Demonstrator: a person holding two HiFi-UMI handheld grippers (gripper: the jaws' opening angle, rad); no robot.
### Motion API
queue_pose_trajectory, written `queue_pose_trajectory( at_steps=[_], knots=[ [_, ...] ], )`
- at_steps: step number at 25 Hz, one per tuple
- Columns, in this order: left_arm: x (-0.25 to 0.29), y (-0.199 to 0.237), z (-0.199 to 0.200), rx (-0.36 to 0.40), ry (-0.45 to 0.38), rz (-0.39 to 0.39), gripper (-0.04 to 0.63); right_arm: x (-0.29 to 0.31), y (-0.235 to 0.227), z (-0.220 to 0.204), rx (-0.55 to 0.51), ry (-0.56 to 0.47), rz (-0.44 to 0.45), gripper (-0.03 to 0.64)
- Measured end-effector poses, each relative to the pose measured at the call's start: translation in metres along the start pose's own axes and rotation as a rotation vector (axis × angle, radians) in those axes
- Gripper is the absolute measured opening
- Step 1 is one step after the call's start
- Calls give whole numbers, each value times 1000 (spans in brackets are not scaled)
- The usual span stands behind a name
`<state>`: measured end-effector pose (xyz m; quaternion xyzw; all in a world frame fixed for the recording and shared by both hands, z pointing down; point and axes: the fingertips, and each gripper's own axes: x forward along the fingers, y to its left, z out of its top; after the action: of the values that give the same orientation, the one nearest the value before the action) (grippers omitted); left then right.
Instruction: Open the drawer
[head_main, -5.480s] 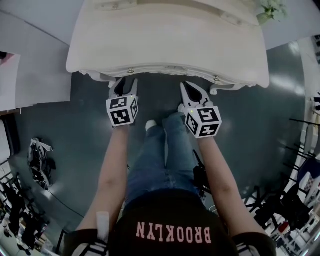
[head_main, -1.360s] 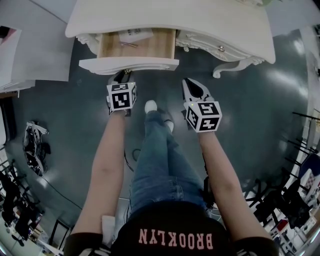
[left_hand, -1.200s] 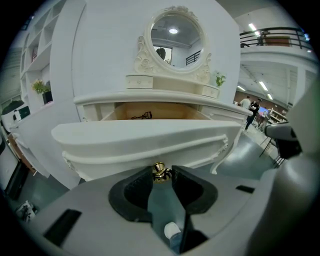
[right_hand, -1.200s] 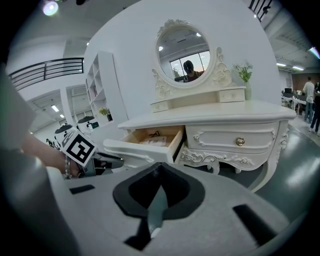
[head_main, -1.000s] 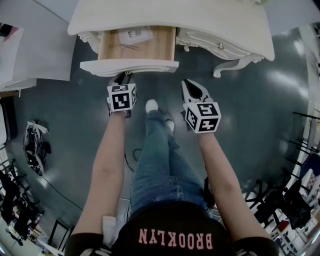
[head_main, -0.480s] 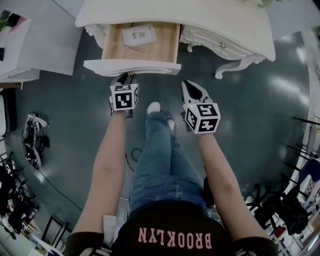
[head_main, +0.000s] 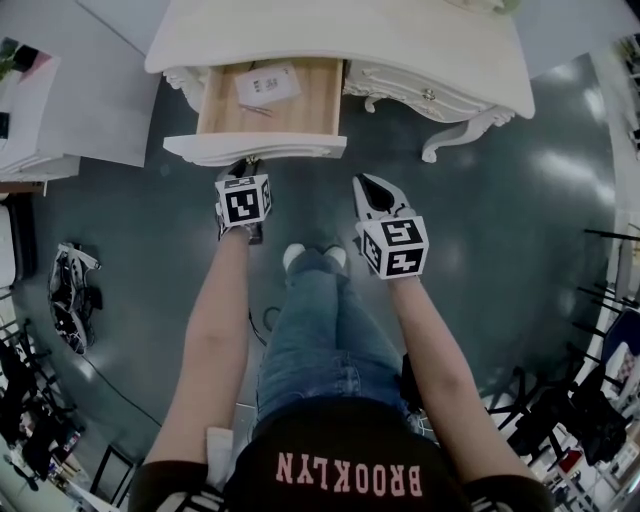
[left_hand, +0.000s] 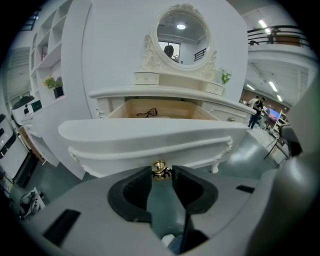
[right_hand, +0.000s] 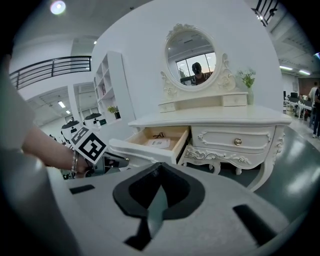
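Observation:
The cream dresser's left drawer (head_main: 255, 148) stands pulled out, and in the left gripper view its front (left_hand: 150, 132) fills the middle. A sheet of paper (head_main: 265, 85) and a small dark item (left_hand: 146, 113) lie inside. My left gripper (head_main: 243, 172) is right at the drawer front, its jaw tips closed round the brass knob (left_hand: 159, 170). My right gripper (head_main: 368, 183) hangs over the floor to the right of the drawer, shut with nothing in it. From the right gripper view the drawer (right_hand: 159, 143) is off to the left.
The dresser top (head_main: 400, 40) carries a round mirror (left_hand: 181, 35). A second drawer with a brass knob (right_hand: 238, 142) stays closed on the right, above a curved leg (head_main: 450, 140). The person's legs (head_main: 320, 310) stand between the grippers. White furniture (head_main: 60, 110) and dark floor clutter (head_main: 70, 300) lie left.
The drawer was closed in the oldest frame and now stands out with the left gripper at its knob. Over the last second both grippers and the drawer barely shifted.

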<state>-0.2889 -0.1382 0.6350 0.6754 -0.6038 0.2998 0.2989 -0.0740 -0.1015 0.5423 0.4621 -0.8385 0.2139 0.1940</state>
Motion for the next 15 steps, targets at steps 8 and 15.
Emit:
queue_pose_trajectory(
  at_steps=[8,15],
  knots=[
    [-15,-1,-6,-7,38,7,112,-8,-6,28,-2,-31,-17,-3],
    [-38,-12,4,-5,6,-27,107,-19,-6,51,-24,-51,-35,-3]
  ],
)
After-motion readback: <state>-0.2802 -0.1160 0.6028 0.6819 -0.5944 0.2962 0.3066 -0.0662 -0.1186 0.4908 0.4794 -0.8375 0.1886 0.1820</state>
